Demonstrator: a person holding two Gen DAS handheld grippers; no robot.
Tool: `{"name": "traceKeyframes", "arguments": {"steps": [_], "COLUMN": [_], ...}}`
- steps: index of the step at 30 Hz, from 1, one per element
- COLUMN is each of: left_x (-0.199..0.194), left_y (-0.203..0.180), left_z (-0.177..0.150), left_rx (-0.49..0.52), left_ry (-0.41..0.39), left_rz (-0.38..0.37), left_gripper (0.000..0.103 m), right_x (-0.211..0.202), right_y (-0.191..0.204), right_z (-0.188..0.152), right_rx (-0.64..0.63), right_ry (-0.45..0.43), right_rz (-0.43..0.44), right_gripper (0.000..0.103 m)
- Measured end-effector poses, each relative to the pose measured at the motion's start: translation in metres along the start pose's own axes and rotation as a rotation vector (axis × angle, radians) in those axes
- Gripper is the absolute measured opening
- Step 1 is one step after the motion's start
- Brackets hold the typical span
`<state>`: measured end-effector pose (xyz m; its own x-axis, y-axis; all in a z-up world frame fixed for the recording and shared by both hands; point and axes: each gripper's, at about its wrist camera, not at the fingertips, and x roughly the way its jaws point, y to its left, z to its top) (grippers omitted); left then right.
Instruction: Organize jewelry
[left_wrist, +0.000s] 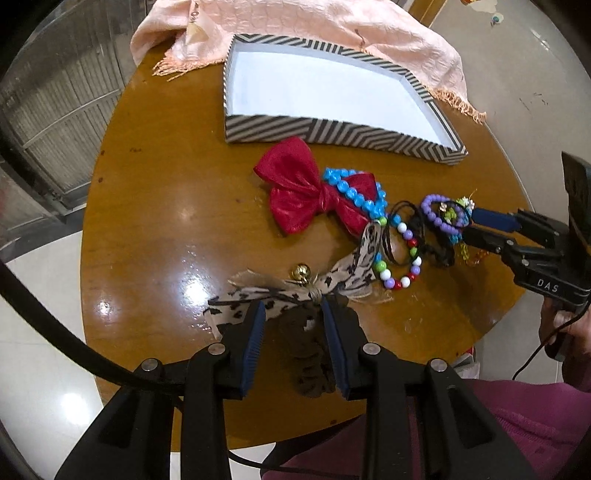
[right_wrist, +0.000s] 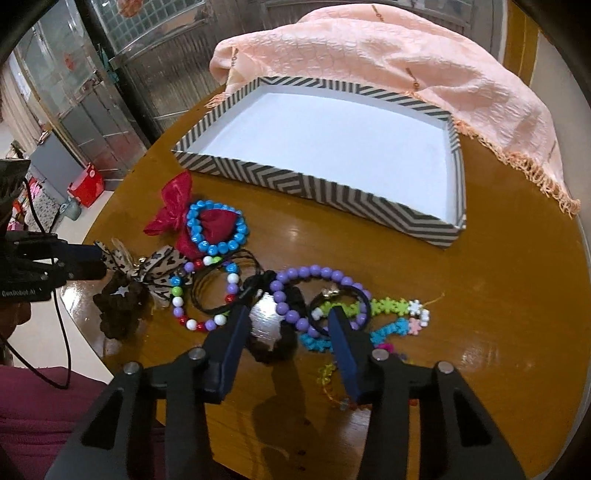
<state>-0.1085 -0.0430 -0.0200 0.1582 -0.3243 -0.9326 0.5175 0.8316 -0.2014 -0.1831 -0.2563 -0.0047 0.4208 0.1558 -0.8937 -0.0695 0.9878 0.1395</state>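
Sitting untouched beside the empty striped box (right_wrist: 325, 192), all the jewelry (right_wrist: 236, 291) remains heaped on the tabletop (right_wrist: 480, 314), with the left claw (left_wrist: 293, 314) and right claw (right_wrist: 288, 317) both open, gripping nothing.

Bare tabletop (right_wrist: 498, 280) right of jewelry pile (right_wrist: 280, 295)

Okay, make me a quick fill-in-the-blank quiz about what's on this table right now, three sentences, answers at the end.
1. The blue bead bracelet lies on top of the ____ bow.
2. The inside of the striped box holds ____.
3. The left gripper has its fingers on either side of the ____-print bow.

Missing words: red; nothing; leopard
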Motion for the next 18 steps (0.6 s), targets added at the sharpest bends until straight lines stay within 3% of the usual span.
{"name": "traceKeyframes", "arguments": {"steps": [5, 18], "left_x": [0.005, 0.020], "left_y": [0.001, 0.005], "left_z": [-0.003, -0.005], "left_rx": [-0.016, -0.038], "left_ry": [0.012, 0.042], "left_rz": [-0.016, -0.008], "left_gripper": [0.020, 0.022], "right_x": [0.008, 0.045], "right_y": [0.011, 0.022], "right_z": [0.010, 0.039], "right_rx": [-0.029, -0.153], "right_ry": [0.007, 0.073], "right_rz": [0.022, 0.044], "right_gripper": [0.047, 0.047]}}
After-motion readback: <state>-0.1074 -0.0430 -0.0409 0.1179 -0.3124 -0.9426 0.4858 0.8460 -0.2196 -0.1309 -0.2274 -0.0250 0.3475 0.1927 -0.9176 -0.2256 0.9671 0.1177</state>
